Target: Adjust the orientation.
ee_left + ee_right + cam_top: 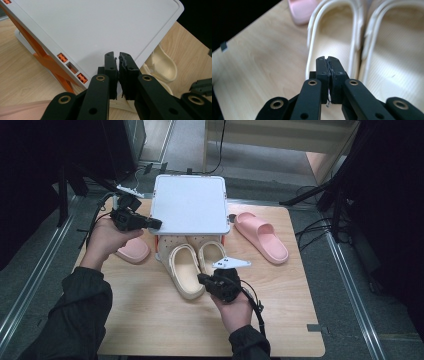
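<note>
Two hand-held grippers over cream clogs & a white rack on a wood table (150,320).

L gripper (155,223), jaws closed on nothing, at 9 o'clock edge of white rack top (190,202). R gripper (202,280), jaws closed, empty, just at heel of left cream clog (184,270), 6 o'clock of rack; right cream clog (210,256) touching beside it.

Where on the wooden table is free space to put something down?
The table is bare along the near edge, between the sleeves and before the cream clogs, and at the near right corner below the pink slide. It is crowded under and around the white rack.
</note>
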`<state>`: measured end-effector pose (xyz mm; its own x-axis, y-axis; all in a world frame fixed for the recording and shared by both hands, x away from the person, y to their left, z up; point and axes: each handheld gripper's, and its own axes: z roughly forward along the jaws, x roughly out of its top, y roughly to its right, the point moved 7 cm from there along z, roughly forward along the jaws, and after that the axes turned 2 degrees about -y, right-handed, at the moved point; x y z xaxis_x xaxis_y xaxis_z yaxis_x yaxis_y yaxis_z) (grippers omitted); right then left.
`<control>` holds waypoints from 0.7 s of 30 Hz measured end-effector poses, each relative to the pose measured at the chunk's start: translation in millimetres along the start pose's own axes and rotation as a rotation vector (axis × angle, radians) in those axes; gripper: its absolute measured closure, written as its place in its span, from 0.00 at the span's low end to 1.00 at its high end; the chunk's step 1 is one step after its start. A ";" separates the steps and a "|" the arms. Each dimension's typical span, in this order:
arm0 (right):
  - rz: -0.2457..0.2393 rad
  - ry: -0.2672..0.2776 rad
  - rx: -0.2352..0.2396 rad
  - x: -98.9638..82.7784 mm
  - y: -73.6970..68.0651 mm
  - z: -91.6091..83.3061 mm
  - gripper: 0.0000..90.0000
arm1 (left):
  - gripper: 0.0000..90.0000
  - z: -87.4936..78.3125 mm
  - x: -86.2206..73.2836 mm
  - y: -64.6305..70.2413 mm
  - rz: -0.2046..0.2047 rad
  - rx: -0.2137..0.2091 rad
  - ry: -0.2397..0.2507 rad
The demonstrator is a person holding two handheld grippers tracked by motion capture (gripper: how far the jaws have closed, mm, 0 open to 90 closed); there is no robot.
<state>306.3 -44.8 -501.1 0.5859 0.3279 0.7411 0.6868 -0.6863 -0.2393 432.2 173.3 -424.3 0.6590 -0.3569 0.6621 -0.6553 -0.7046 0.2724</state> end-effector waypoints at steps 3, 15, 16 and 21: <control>-0.025 -0.038 0.011 -16.1 -4.4 6.2 1.00 | 0.94 -0.3 -0.3 0.3 0.004 0.006 0.000; -0.050 -0.167 0.031 -53.0 -3.9 28.0 1.00 | 0.94 -0.2 -0.4 0.3 0.008 0.009 0.000; -0.052 -0.168 0.025 -52.8 -3.1 29.8 1.00 | 0.94 -0.2 -0.4 0.3 0.006 0.008 0.000; -0.053 -0.170 0.027 -50.5 -3.0 35.0 1.00 | 0.96 0.2 -0.7 0.2 -0.001 0.006 0.003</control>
<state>289.7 -36.5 -559.8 0.6114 0.4698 0.6368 0.7287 -0.6481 -0.2214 431.7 173.2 -424.9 0.6581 -0.3543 0.6643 -0.6527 -0.7084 0.2688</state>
